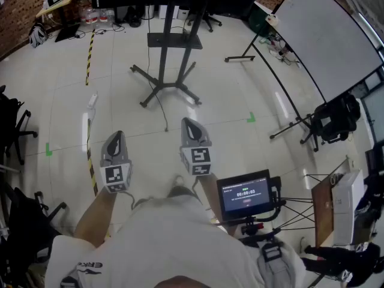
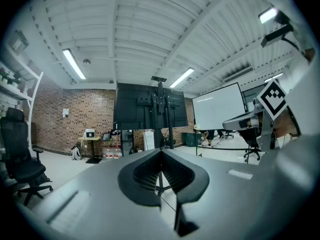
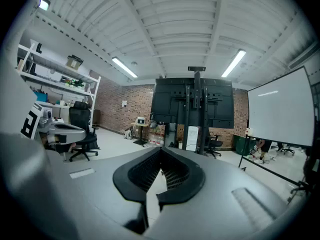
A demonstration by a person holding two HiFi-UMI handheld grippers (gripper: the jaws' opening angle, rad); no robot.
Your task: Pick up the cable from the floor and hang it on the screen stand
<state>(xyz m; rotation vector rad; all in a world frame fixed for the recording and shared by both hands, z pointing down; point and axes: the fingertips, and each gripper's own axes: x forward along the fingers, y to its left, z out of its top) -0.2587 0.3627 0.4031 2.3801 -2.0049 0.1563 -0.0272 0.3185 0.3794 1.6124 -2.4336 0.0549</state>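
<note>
The screen stand is black, with a splayed base, and stands on the pale floor ahead; it also shows in the left gripper view and the right gripper view. A thin dark cable trails from its base across the floor towards me. My left gripper and right gripper are held side by side in front of my body, short of the cable's near end. Both are shut with nothing between the jaws.
A whiteboard on a legged frame stands at the right, with a black chair below it. Office chairs crowd the left edge. Yellow-black tape and a white power strip lie on the floor. A small monitor on a tripod is close at my right.
</note>
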